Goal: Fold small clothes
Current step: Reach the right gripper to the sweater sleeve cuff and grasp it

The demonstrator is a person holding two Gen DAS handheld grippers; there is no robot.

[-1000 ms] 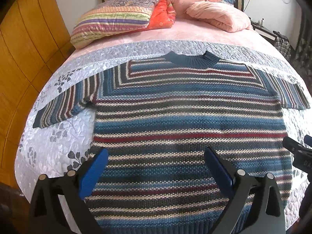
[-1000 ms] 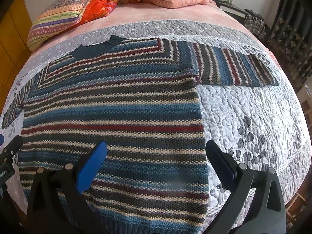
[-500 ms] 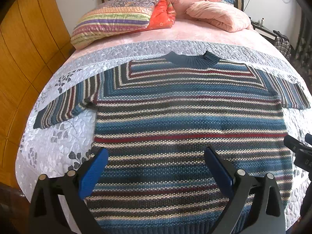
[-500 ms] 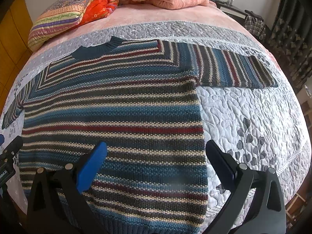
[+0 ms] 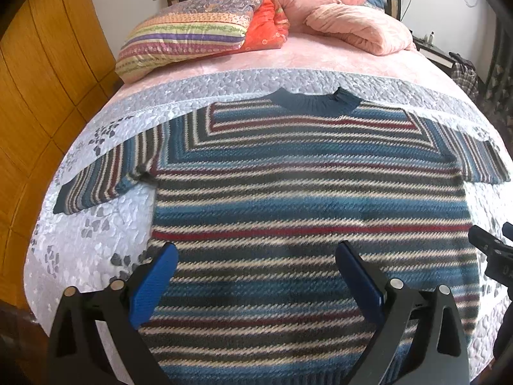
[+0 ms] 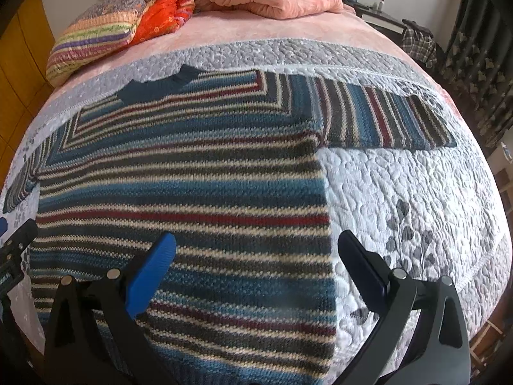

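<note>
A striped knit sweater (image 5: 304, 199) in blue, grey, cream and red lies flat on the bed, teal collar (image 5: 315, 102) at the far side and both sleeves spread out. My left gripper (image 5: 256, 253) hovers open over the lower left part of the body, nothing between its blue pads. Over the sweater's lower right edge (image 6: 327, 224) my right gripper (image 6: 256, 250) is open too, one finger above the knit and the other above the quilt. The sweater (image 6: 192, 192) fills the right wrist view, its right sleeve (image 6: 384, 118) stretched out flat.
A pale quilted bedspread (image 5: 96, 224) with grey leaf prints covers the bed. Striped and orange pillows (image 5: 198, 32) and a folded pink blanket (image 5: 359, 29) lie by the headboard. A wooden wardrobe (image 5: 41, 73) stands at the left, dark curtains (image 6: 474, 73) at the right.
Both views have drifted only slightly; the sweater lies as before and both grippers stay open.
</note>
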